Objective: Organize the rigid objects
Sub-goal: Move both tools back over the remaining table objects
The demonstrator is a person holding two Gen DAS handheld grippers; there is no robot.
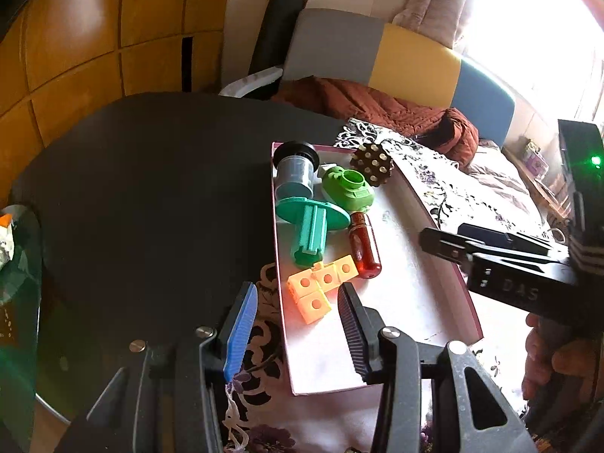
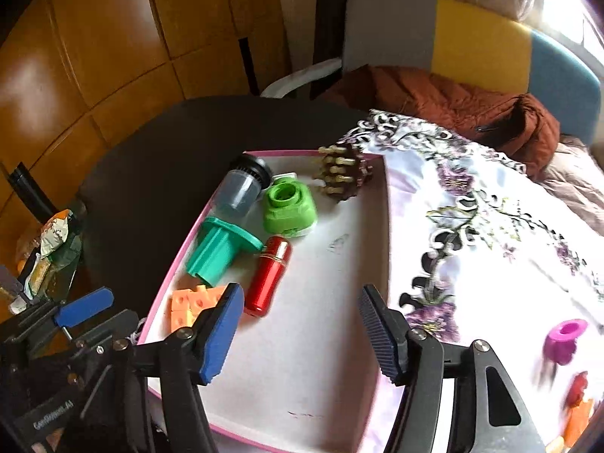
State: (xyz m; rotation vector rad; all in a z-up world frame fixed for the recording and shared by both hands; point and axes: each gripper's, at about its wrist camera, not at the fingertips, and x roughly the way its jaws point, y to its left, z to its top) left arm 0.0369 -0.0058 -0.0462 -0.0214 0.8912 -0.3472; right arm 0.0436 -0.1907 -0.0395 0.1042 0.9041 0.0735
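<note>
Both hand-held grippers gape, empty; only the right view shows the magenta ring [image 2: 565, 341].

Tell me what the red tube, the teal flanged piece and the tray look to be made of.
Red tube: probably metal or glossy lacquered plastic, with sharp highlights and a gold band. Teal flanged piece: matte moulded plastic, even colour, soft sheen. Tray: likely cardboard, with a flat white floor, thin pink walls and scuff marks.
</note>
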